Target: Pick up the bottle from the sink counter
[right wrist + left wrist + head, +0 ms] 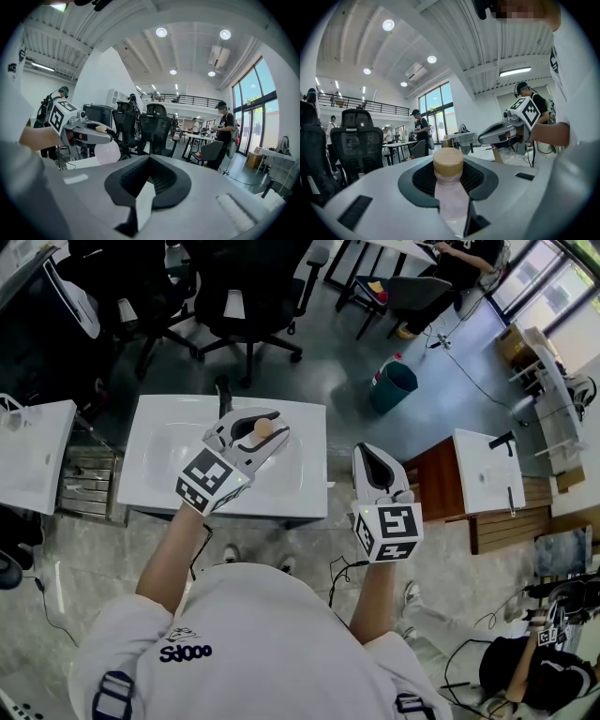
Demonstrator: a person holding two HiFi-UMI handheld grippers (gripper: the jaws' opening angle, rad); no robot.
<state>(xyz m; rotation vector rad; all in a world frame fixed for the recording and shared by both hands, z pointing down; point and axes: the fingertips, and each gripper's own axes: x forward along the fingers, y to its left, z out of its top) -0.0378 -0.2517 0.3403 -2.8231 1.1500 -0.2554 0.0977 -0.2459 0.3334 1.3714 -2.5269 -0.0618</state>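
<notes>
Over white sink counter [150, 432], left tongs [272, 430] level round bottle [448, 164], right tongs [373, 457] closed

My left gripper [257, 433] and right gripper [373, 455] wear the same shell: smooth grey plastic, matt with a faint sheen. My pads [423, 180] are black, ribbed and dull, rubbery by their look. The bottle [451, 201] is pale pink and translucent, frosted rather than clear, seemingly plastic. Its cap [448, 161] is tan and matt, like wood or cork. The marker cubes [208, 479] carry flat black-and-white print with no shine. The sink [159, 479] is white, smooth and glossy, like ceramic. The floor [356, 381] is grey and polished. My shirt [253, 615] is white cloth.
</notes>
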